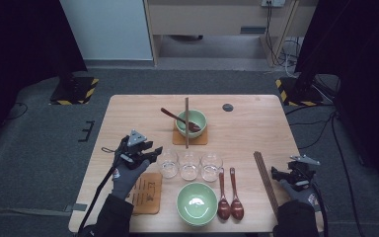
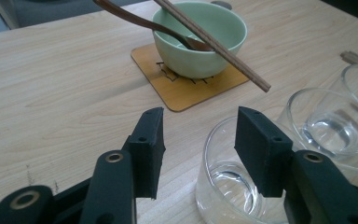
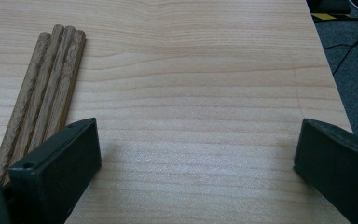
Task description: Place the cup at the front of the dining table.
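Three clear glasses stand in a row mid-table: left [image 1: 168,164], middle [image 1: 189,166], right [image 1: 211,167]. My left gripper [image 1: 155,150] is open just left of the left glass [image 2: 228,186]. In the left gripper view its right jaw hovers over that glass's rim and its left jaw stays outside, gripping nothing [image 2: 199,128]. My right gripper [image 1: 275,173] rests wide open near the table's right edge [image 3: 199,127]. A bundle of wooden chopsticks [image 3: 44,93] lies beside its left jaw [image 1: 265,180].
A green bowl [image 1: 191,122] on a coaster at the back holds a wooden spoon [image 2: 135,21], with one chopstick [image 2: 214,44] across its rim. Near the front are a second green bowl [image 1: 196,202], two brown spoons [image 1: 229,197] and a spare coaster [image 1: 146,193].
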### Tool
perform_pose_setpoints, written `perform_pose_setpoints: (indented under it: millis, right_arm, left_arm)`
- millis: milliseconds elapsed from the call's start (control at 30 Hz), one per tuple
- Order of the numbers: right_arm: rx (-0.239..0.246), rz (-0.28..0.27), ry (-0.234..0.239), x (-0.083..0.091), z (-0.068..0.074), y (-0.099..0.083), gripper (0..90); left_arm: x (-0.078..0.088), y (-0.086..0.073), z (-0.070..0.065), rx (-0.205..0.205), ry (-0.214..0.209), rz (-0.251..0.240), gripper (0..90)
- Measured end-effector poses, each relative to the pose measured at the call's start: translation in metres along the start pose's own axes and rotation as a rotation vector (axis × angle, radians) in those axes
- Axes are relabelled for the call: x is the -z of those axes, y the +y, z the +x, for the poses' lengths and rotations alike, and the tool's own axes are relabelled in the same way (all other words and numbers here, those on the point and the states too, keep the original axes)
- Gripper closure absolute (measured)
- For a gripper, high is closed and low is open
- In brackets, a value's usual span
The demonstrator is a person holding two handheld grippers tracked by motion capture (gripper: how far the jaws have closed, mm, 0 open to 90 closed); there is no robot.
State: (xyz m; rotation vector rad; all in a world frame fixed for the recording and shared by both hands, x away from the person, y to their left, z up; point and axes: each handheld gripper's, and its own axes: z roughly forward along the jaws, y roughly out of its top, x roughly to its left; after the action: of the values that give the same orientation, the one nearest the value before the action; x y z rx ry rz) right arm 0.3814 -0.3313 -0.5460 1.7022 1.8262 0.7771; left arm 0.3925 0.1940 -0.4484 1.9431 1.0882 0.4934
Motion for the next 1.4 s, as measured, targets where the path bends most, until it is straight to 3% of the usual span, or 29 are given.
perform_pose_setpoints:
  millis: [267, 467, 833, 1133, 1400]
  right_arm:
    - [0.0, 0.0, 0.0, 0.0, 0.0, 0.0, 0.6]
    - [0.0, 0.0, 0.0, 0.0, 0.0, 0.0, 0.6]
    - [0.001, 0.0, 0.0, 0.0, 0.0, 0.0, 0.6]
    - [0.0, 0.0, 0.0, 0.0, 0.0, 0.0, 0.6]
    - [0.0, 0.0, 0.0, 0.0, 0.0, 0.0, 0.6]
  left_arm:
    - [-0.015, -0.007, -0.005, -0.022, -0.028, 0.077, 54.8]
    - [-0.026, -0.011, -0.009, -0.017, -0.053, 0.104, 61.0]
    - [-0.034, -0.01, -0.006, -0.024, -0.048, 0.167, 69.3]
    - [-0.041, -0.011, -0.002, -0.014, -0.052, 0.198, 76.2]
    - [-0.042, -0.011, 0.0, 0.002, -0.063, 0.208, 75.9]
